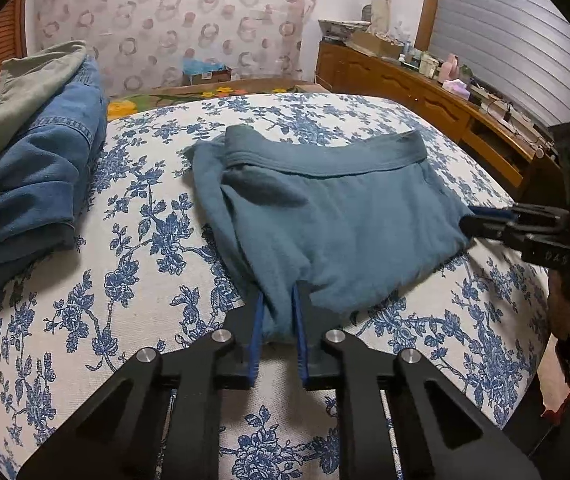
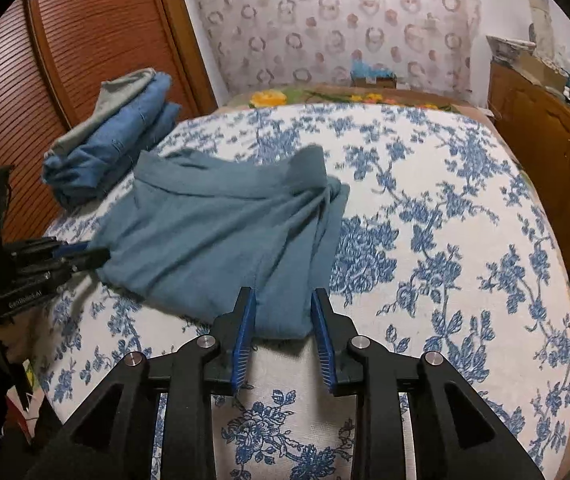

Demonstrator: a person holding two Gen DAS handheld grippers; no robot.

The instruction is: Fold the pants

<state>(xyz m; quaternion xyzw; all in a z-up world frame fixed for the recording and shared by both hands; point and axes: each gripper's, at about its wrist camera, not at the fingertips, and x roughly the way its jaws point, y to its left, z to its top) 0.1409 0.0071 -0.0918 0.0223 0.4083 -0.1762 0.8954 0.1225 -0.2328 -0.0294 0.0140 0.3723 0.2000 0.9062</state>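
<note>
The teal pants (image 1: 325, 216) lie folded on the flowered bed (image 1: 145, 208), waistband at the far side, beside a stack of jeans (image 1: 33, 176). Left claw (image 1: 279, 320) is clamped on a bunched near corner; right claw (image 2: 281, 316) stands apart, the other near corner between its pads, unpinched. Soft, light knit — it'll sag and slide, so grip corners through all layers.

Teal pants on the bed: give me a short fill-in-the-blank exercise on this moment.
1. The teal pants lie on a bedspread printed with blue ____.
2. The left hand-held gripper is ____ on the pants' near edge.
3. The folded jeans lie under a ____ garment.
4. The right hand-held gripper has its jaws ____.

Missing: flowers; shut; grey; open
</note>
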